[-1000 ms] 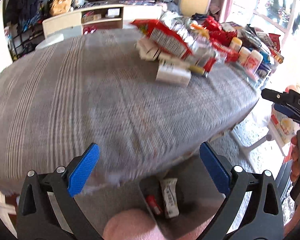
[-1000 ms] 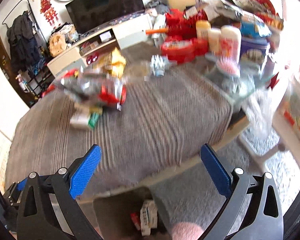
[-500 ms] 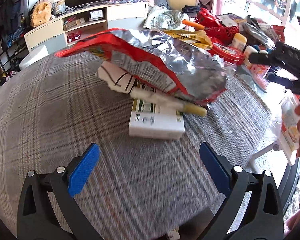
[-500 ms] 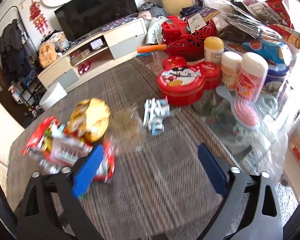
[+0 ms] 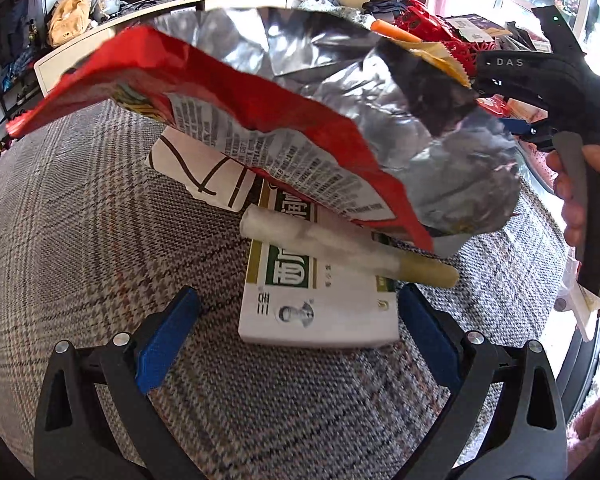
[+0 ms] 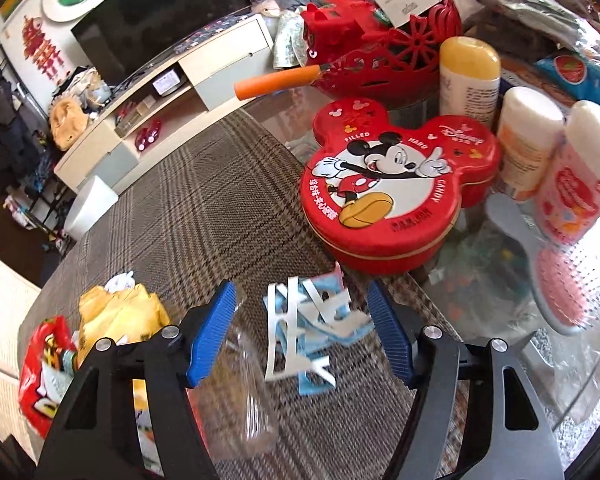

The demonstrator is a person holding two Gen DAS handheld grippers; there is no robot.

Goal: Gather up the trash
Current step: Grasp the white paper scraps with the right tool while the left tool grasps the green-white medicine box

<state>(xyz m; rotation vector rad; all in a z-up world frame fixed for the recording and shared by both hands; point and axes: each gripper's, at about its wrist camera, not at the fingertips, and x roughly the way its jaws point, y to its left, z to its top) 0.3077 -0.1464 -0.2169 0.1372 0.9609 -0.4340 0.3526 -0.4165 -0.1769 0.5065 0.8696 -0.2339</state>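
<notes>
A grey plaid woven tablecloth (image 6: 204,216) covers the table — on it lie a white-and-green cardboard box (image 5: 320,304), blue-and-white paper scraps (image 6: 312,328) and a red Mickey-shaped candy tin (image 6: 396,188).

I have my left gripper (image 5: 294,342) low with its blue-padded jaws spread wide and nothing between them, my right gripper (image 6: 302,328) likewise wide apart, and my right hand (image 5: 580,188) wrapped around its handle.
</notes>
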